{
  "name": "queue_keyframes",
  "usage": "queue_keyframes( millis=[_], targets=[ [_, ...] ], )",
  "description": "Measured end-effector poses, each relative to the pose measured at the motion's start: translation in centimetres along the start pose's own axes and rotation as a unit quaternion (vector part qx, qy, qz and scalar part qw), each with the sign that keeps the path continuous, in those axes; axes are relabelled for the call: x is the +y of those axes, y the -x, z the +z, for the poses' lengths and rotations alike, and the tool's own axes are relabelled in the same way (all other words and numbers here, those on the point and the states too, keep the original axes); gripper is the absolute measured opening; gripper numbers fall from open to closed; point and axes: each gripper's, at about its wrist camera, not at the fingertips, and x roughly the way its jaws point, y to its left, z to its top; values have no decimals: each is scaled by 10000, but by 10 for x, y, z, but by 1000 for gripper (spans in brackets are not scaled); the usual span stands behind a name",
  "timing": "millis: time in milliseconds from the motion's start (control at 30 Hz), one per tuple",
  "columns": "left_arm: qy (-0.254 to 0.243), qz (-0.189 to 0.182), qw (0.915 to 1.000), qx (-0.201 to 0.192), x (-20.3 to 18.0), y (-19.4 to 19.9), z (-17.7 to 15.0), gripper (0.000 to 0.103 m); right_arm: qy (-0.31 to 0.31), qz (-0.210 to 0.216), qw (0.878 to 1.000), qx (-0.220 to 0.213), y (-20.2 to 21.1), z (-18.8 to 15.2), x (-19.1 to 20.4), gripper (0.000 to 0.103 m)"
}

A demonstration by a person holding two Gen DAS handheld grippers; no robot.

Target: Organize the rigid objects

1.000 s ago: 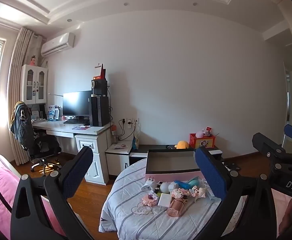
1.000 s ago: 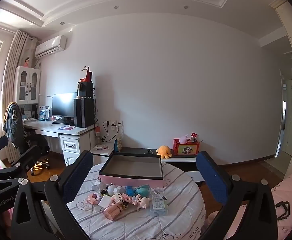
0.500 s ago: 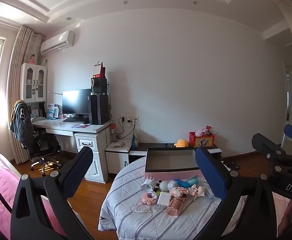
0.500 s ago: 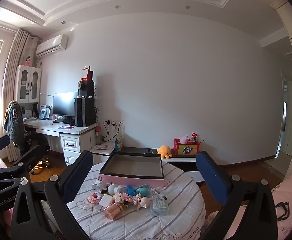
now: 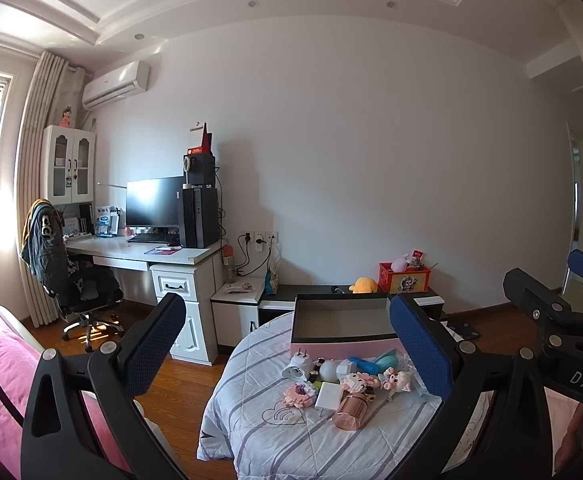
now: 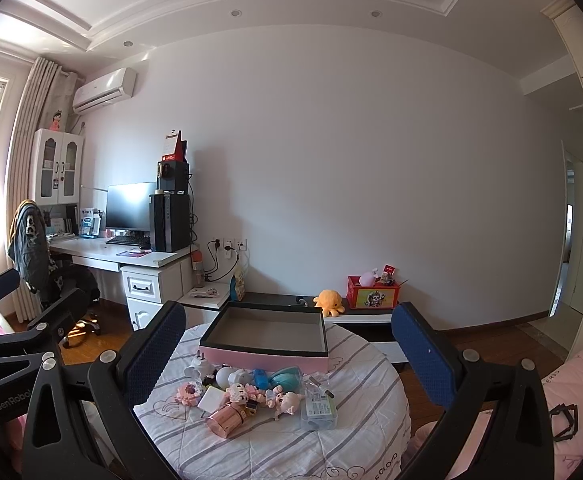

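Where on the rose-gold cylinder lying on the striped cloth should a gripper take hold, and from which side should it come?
Grip the rose-gold cylinder across its round middle, coming from above. It lies on its side at the near edge of the clutter, so the long flanks are free, while the white card crowds its far end.

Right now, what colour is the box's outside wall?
Pink box, dark rim; clearest in the right wrist view.

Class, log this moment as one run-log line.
left tool: open, holds nothing | right tool: open, holds nothing | pink box: empty | small items: on table, unsorted
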Motion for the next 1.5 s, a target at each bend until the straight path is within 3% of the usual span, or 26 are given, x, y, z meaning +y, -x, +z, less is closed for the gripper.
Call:
queue_keyframes(
  millis=[1500],
  targets=[
    [-80, -26, 9998, 200, 1, 1, -7, 103, -2, -74, 9999, 153, -10, -9, -2, 103]
  ],
)
